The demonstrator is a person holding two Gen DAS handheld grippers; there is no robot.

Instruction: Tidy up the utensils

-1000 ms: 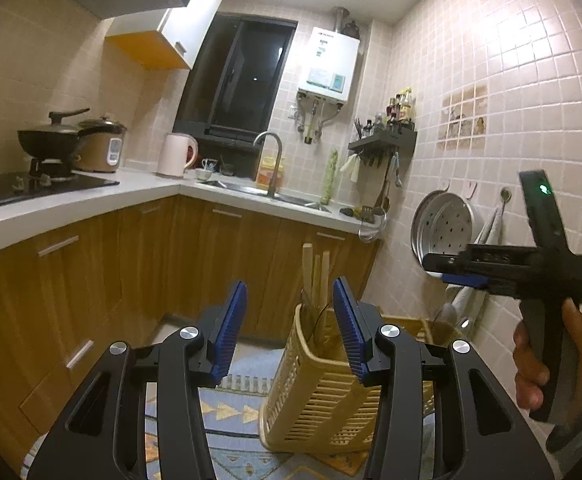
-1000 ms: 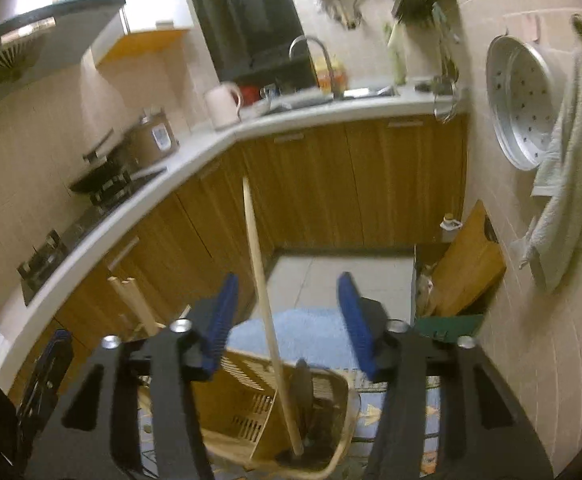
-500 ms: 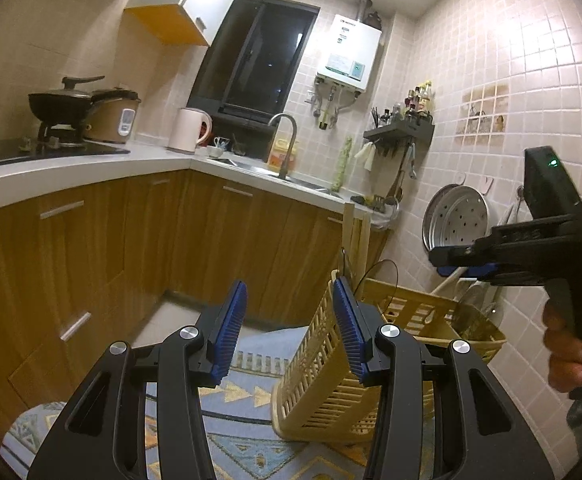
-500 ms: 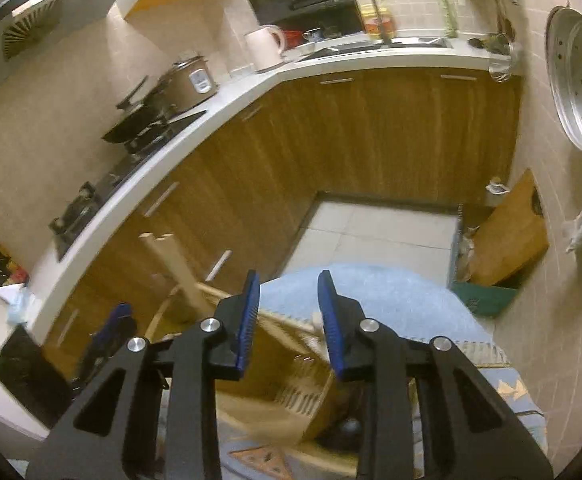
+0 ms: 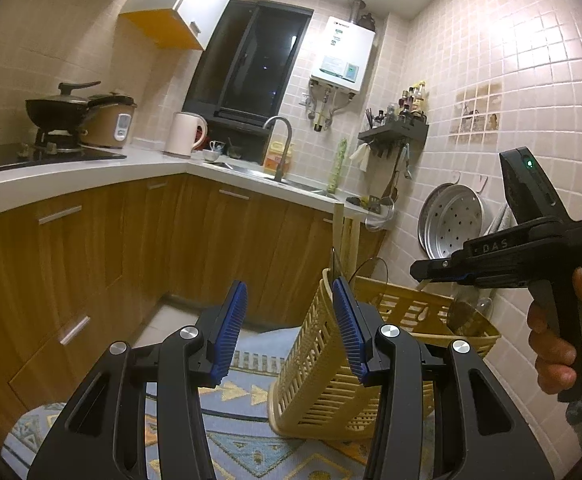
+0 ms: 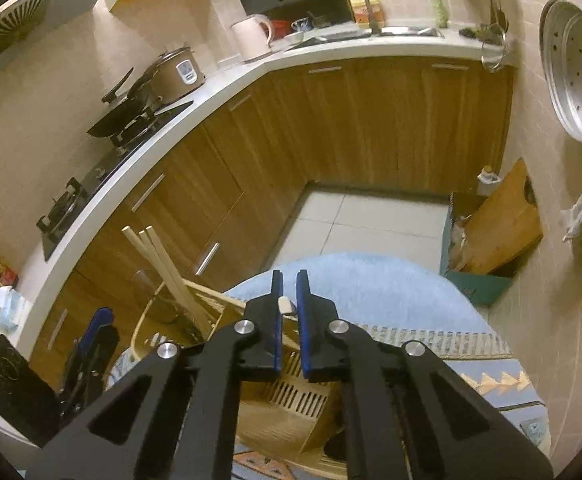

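Note:
A yellow slotted utensil basket point(image 5: 331, 376) stands on a patterned rug; in the right wrist view it point(image 6: 287, 408) lies below my fingers. Wooden chopsticks point(image 6: 163, 264) lean out of its left compartment and show upright in the left wrist view point(image 5: 345, 236). My left gripper point(image 5: 289, 328) is open and empty, just left of the basket's near corner. My right gripper point(image 6: 288, 312) is nearly shut above the basket, with a small pale utensil tip point(image 6: 284, 304) between its pads. It also shows from the side in the left wrist view point(image 5: 423, 270).
Wooden cabinets point(image 5: 91, 248) under a white L-shaped counter point(image 5: 75, 176) run along the left and back. A wok point(image 5: 57, 106), rice cooker point(image 5: 111, 122) and kettle point(image 5: 183, 134) stand on it. A steamer tray point(image 5: 449, 220) hangs on the right wall; a cutting board point(image 6: 499, 220) leans below.
My right gripper has closed from wide open to nearly shut, and the long chopstick that stood between its fingers is gone from there. My left gripper has drifted left and lower, staying open.

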